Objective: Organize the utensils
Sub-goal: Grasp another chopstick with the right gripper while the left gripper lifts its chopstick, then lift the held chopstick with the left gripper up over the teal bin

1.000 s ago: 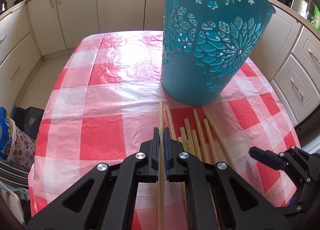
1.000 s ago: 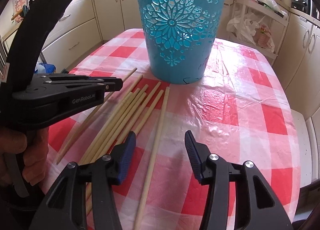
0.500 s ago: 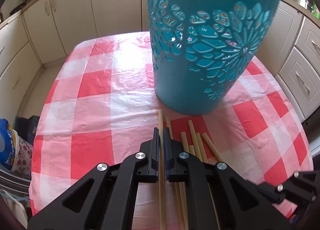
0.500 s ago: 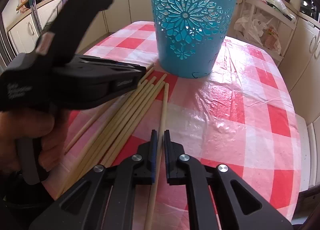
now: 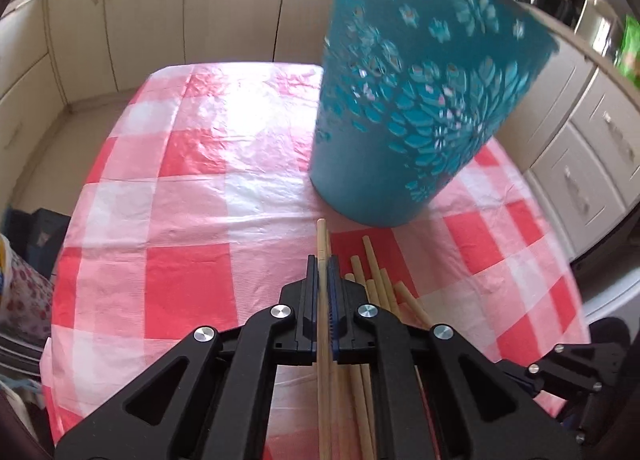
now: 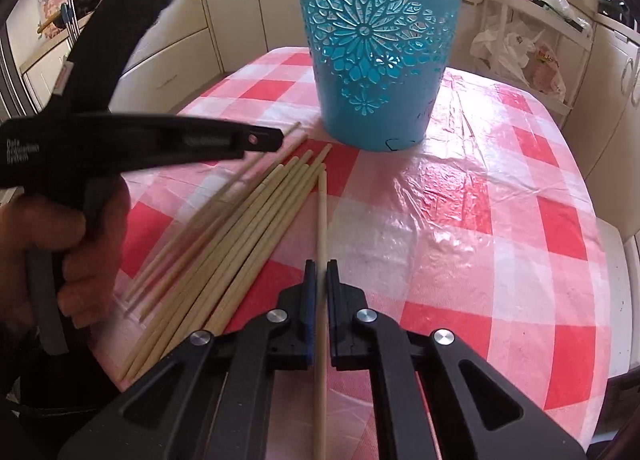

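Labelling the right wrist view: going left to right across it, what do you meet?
Person's hand holding the left gripper → loose chopsticks → chopstick clamped in the right gripper; the blue basket stands farther back.

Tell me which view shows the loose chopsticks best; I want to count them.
The right wrist view: the loose chopsticks lie fanned out in full on the tablecloth. The left wrist view shows only their tips; the left gripper hides the rest.

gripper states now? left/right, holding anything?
Left gripper: closed on a chopstick.
Right gripper: jaws just closed on another chopstick.
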A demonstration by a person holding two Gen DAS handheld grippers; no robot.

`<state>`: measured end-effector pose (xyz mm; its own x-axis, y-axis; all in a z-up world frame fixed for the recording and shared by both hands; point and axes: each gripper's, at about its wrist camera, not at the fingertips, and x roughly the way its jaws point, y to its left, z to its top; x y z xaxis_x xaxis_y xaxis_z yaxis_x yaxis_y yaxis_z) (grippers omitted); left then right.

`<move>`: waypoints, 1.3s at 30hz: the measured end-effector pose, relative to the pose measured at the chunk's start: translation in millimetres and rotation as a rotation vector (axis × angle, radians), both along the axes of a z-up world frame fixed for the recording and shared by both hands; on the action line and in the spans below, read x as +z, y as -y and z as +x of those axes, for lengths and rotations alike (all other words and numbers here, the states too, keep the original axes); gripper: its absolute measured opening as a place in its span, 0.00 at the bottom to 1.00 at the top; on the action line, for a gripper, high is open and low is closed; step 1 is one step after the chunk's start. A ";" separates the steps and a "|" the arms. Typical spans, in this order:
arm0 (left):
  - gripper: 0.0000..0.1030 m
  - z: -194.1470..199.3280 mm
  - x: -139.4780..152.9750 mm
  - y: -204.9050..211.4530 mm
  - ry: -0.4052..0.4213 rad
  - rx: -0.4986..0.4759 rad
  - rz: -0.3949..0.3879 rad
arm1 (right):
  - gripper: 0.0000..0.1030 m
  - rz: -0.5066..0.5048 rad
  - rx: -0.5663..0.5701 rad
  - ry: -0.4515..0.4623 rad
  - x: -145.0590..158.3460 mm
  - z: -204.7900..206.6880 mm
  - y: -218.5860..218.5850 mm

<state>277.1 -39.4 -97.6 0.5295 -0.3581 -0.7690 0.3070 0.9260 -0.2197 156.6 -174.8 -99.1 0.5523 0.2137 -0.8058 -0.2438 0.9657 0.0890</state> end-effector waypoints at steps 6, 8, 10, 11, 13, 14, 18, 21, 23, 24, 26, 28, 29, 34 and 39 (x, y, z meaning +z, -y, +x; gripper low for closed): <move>0.04 -6.9 14.7 -16.7 0.044 0.017 -0.063 | 0.06 0.002 0.009 0.000 -1.7 -2.4 0.0; 0.04 -9.4 16.6 -14.9 0.052 0.013 -0.060 | 0.06 -0.033 0.026 -0.008 -0.1 -0.9 -3.9; 0.04 -11.6 16.0 -14.3 0.051 0.012 -0.067 | 0.08 -0.043 0.029 -0.011 -0.3 1.3 -5.1; 0.04 -16.5 15.7 -14.3 0.051 0.012 -0.074 | 0.10 -0.043 0.028 -0.009 -0.6 2.7 -5.2; 0.04 -21.8 18.9 -16.9 0.060 0.010 -0.095 | 0.11 -0.037 0.023 -0.015 -1.6 5.5 -3.8; 0.04 -26.8 24.3 -17.0 0.077 0.003 -0.109 | 0.11 -0.033 0.023 -0.013 -1.9 6.2 -3.3; 0.04 -48.6 59.0 -15.8 0.182 -0.021 -0.162 | 0.06 -0.033 0.034 -0.004 -1.9 1.6 -4.2; 0.04 -62.9 102.5 -18.7 0.302 -0.031 -0.238 | 0.06 -0.017 0.020 0.008 -2.2 -4.7 -1.5; 0.04 -66.3 129.5 -17.0 0.377 -0.034 -0.265 | 0.06 -0.002 0.004 0.021 -3.0 -8.0 -0.3; 0.04 -65.6 143.7 -14.4 0.418 -0.034 -0.274 | 0.06 0.003 -0.001 0.026 -3.0 -8.5 0.0; 0.04 -60.6 165.7 -7.0 0.477 -0.032 -0.277 | 0.06 0.015 -0.010 0.034 -3.3 -10.4 0.8; 0.04 -52.7 182.6 3.4 0.525 -0.028 -0.271 | 0.06 0.020 -0.009 0.034 -3.3 -9.3 2.0; 0.04 -48.2 190.5 8.9 0.547 -0.023 -0.268 | 0.06 0.024 -0.007 0.032 -3.2 -8.8 2.5; 0.04 -25.5 207.0 36.7 0.624 0.007 -0.245 | 0.06 0.022 0.004 0.018 -2.5 -4.9 2.2; 0.04 -8.2 216.4 53.8 0.678 0.015 -0.251 | 0.07 -0.008 0.021 0.026 -2.5 -2.2 -1.7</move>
